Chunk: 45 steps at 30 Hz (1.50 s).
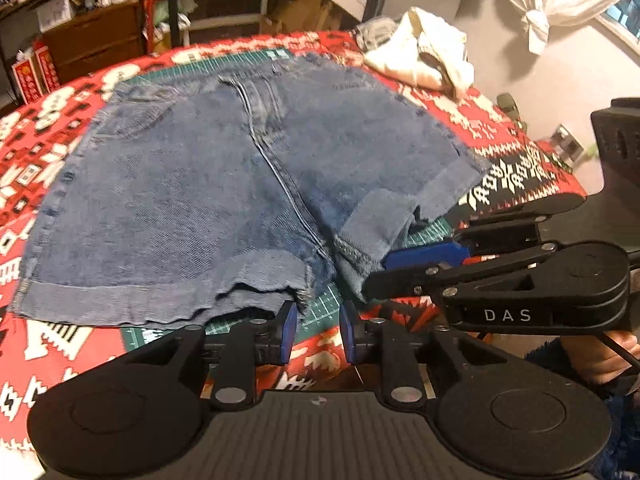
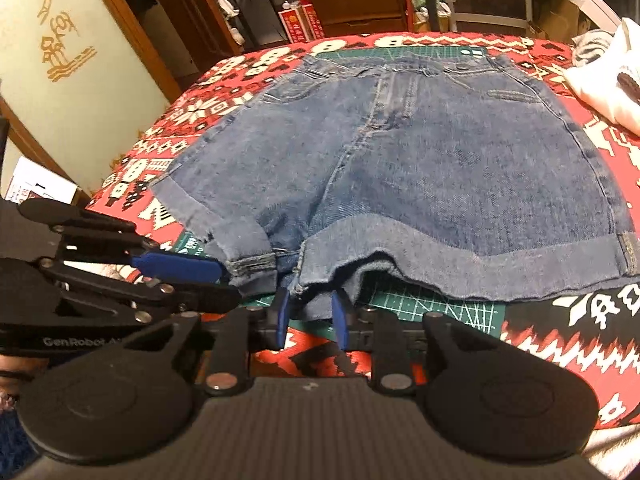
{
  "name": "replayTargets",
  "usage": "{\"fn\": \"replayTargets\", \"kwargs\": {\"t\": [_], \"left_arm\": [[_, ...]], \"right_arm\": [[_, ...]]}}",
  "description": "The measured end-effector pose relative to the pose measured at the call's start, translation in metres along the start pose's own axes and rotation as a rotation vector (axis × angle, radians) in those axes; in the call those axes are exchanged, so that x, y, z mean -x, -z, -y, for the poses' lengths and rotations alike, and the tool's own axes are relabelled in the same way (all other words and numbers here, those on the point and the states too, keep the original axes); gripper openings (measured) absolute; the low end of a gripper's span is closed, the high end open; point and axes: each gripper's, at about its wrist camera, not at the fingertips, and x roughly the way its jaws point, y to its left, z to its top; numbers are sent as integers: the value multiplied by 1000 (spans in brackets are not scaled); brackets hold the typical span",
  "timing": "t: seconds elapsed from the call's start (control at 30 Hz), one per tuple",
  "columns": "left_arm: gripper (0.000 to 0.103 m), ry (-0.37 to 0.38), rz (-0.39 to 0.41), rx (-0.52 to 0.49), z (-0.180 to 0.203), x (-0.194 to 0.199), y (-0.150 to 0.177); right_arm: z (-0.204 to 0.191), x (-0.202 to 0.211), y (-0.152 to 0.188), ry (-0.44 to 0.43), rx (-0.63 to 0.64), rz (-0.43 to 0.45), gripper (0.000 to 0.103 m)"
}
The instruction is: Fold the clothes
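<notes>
Blue denim shorts (image 1: pixel 192 184) lie flat on a green cutting mat (image 1: pixel 320 314), waistband far, cuffed leg hems toward me. My left gripper (image 1: pixel 319 332) is open by a narrow gap just short of the left leg's inner hem corner, with only mat and cloth showing between its blue pads (image 1: pixel 290 332). In the right wrist view the shorts (image 2: pixel 440 168) fill the middle. My right gripper (image 2: pixel 311 314) is open at the crotch, and a bit of denim hem reaches between its fingertips without being pinched. Each gripper shows side-on in the other's view: the right gripper (image 1: pixel 374 278), the left gripper (image 2: pixel 234 282).
A red patterned tablecloth (image 1: pixel 52 128) covers the table. A pile of white garments (image 1: pixel 424 56) lies at the far right corner. Shelves, boxes and drawers stand behind the table. A hand (image 1: pixel 596 356) holds the right gripper at the near edge.
</notes>
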Motion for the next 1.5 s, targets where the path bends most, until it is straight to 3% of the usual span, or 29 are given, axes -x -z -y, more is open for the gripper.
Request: {"fn": "replayTargets", "kwargs": {"t": [0.27, 0.4, 0.53, 0.77, 0.9, 1.1, 1.27, 1.37, 1.5], "left_arm": [[23, -57, -17, 8, -8, -16, -3], [22, -39, -48, 30, -14, -26, -4], [7, -58, -59, -7, -7, -31, -6], [3, 91, -14, 75, -9, -1, -12], [3, 96, 0, 61, -1, 4, -13], [4, 82, -111, 52, 4, -21, -6], [10, 89, -74, 78, -4, -9, -5], [22, 78, -31, 83, -7, 4, -5], [29, 40, 25, 77, -7, 20, -6]], "right_arm": [[2, -4, -3, -10, -25, 9, 26], [-2, -10, -7, -10, -24, 13, 26], [-7, -20, -9, 21, 8, -19, 10], [-5, -15, -5, 5, -18, -39, 7], [-3, -12, -2, -9, -39, -51, 7], [-1, -13, 5, -11, -53, -84, 5], [1, 5, 4, 24, -42, -15, 9], [4, 18, 2, 63, -36, 24, 12], [18, 31, -6, 135, -30, 78, 29]]}}
